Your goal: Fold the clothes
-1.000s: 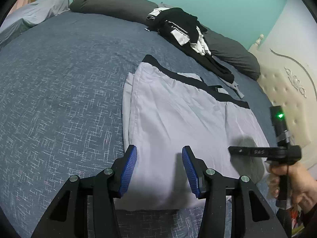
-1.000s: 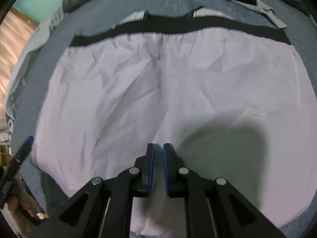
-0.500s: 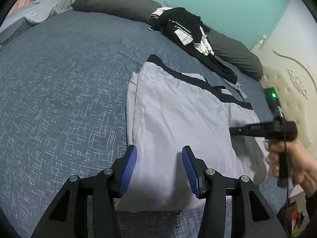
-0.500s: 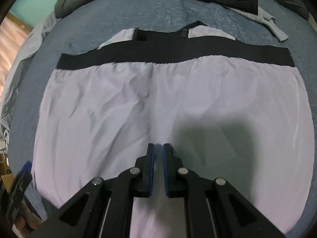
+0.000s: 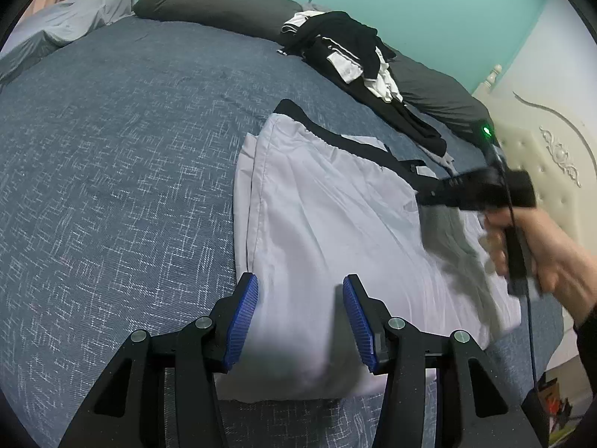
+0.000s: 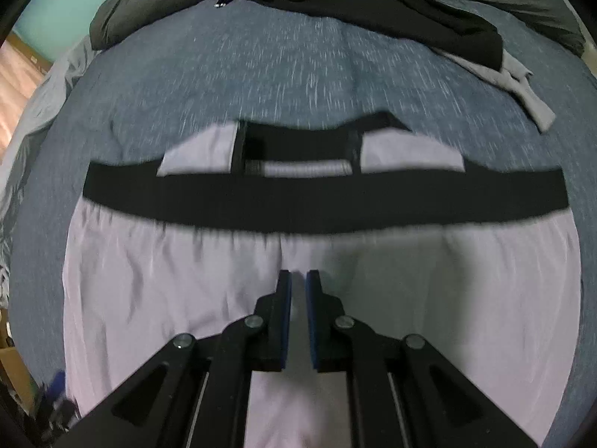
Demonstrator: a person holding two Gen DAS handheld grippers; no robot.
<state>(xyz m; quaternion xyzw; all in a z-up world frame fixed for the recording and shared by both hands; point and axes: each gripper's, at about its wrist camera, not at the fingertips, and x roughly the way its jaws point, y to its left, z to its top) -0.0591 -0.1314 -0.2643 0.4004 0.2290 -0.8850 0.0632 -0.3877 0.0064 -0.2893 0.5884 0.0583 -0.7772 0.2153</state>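
Both grippers over the lilac shorts (image 5: 335, 216).
Left gripper (image 5: 300, 317) gapes half-open, empty; right gripper (image 6: 298, 295) nearly closed, holding nothing.

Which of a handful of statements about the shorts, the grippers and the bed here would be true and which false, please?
1. The pale lilac shorts lie flat on the blue bedspread. True.
2. The right gripper clamps the black waistband. False: its jaws are shut on nothing, short of the waistband.
3. The left gripper is open, with nothing between its pads. True.
4. The pile of dark clothes sits on top of the shorts. False: it lies apart, near the grey pillows.
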